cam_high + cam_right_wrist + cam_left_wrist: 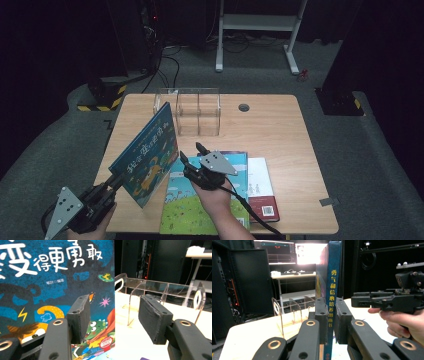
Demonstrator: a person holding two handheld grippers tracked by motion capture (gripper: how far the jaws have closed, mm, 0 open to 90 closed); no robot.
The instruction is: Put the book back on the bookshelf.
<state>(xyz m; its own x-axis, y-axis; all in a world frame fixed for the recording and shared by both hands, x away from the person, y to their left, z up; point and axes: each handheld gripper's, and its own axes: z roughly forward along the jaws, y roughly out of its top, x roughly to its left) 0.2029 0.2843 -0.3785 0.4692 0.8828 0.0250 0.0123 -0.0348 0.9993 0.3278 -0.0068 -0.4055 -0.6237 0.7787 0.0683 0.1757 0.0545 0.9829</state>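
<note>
Clamping the upright blue book point(147, 155), the left gripper point(114, 182) nears the empty clear rack point(192, 112); the right gripper point(192, 154) gapes.

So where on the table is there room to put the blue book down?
The right side of the table, from the clear rack down past the white book, is bare. So is the strip before the rack. The near middle is crowded: the green book, the right gripper, and the blue book clamped in the left gripper.

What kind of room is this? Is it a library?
Probably a lab or recording studio, not a library: black curtains hang around one wooden table, cables trail across the grey floor, and lit computer screens stand on a desk behind.
</note>
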